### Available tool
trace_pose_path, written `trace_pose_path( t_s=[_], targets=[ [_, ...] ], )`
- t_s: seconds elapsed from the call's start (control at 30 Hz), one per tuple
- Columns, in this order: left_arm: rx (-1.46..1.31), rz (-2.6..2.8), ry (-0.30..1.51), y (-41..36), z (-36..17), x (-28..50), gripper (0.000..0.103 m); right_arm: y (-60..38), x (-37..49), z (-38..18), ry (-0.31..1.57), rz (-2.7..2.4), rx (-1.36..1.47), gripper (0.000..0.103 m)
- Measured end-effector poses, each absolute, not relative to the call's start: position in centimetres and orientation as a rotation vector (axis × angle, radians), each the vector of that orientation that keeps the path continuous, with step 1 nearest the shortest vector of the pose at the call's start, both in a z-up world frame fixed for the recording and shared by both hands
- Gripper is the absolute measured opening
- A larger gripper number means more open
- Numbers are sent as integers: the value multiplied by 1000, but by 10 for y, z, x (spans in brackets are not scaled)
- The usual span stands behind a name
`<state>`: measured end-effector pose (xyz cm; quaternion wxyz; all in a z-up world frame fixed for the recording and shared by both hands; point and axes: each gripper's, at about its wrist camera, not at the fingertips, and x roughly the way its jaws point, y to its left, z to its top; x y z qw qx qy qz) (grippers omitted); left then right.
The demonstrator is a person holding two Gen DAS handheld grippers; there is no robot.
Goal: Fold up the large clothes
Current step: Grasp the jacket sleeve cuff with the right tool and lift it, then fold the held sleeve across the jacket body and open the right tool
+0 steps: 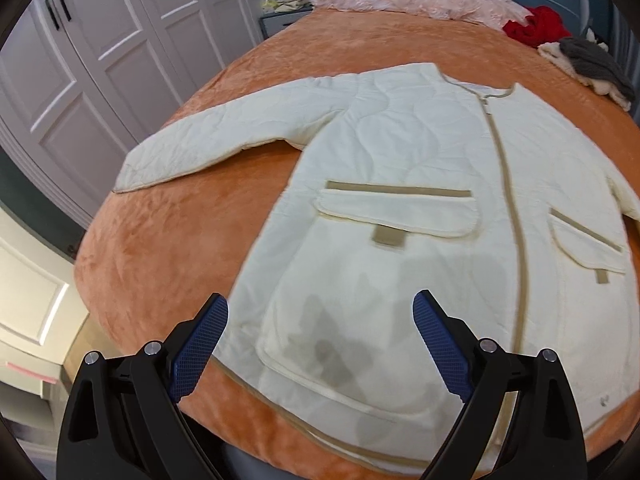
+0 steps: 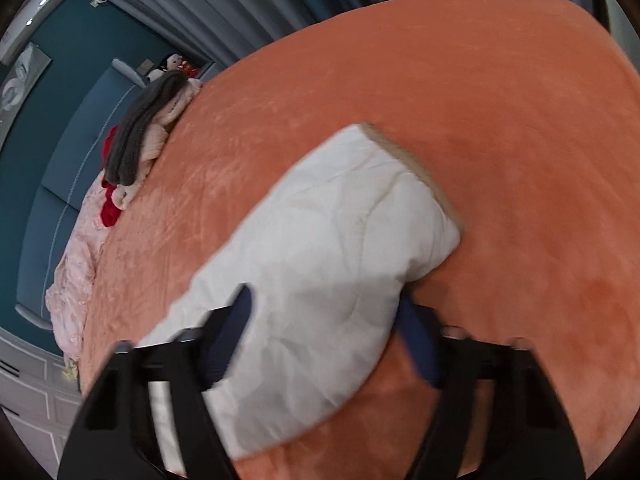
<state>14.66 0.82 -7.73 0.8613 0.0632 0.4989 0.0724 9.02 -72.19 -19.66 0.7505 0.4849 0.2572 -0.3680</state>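
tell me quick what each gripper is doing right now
Left gripper: open, empty, above the cream quilted jacket.
Right gripper: open, straddling the jacket's sleeve, not clamped.

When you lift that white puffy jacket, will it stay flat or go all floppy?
Probably floppy: the cream quilted jacket lies limp and creased on the orange bedspread. Its padded sleeve looks puffy, so likely light but bulky. The open right gripper may only catch part of it.
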Motion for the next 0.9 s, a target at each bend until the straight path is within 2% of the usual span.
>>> trace_pose_path(
  t_s=[0.03, 0.07, 0.1, 0.27, 0.43, 0.6, 0.7, 0.77, 0.8, 0.83, 0.9],
  targets=[
    [133, 165, 1049, 11, -79, 150, 91, -723, 92, -196, 563, -796, 1059, 26],
    [130, 170, 1052, 13, -80, 152, 91, -724, 102, -191, 564, -780, 1054, 17],
    [126, 176, 1055, 15, -81, 154, 91, -722, 108, -184, 556, -754, 1045, 13],
    [108, 212, 1073, 28, -88, 161, 91, -661, 150, -92, 450, -544, 835, 10],
    [69, 236, 1088, 41, -92, 163, 91, -522, 200, 10, 389, -165, 585, 10],
    [35, 243, 1080, 54, -89, 160, 91, -371, 233, 36, 450, 181, 446, 10],
    [7, 249, 1072, 66, -87, 161, 91, -277, 250, 14, 546, 323, 350, 14],
    [-29, 242, 1065, 76, -85, 163, 91, -227, 254, -8, 617, 383, 312, 23],
    [-46, 236, 1060, 81, -84, 165, 91, -200, 255, -23, 661, 414, 288, 37],
    [-56, 230, 1057, 83, -83, 167, 91, -189, 248, -30, 679, 428, 275, 46],
    [-74, 209, 1040, 84, -79, 175, 91, -162, 233, -45, 698, 466, 251, 51]
  ],
)
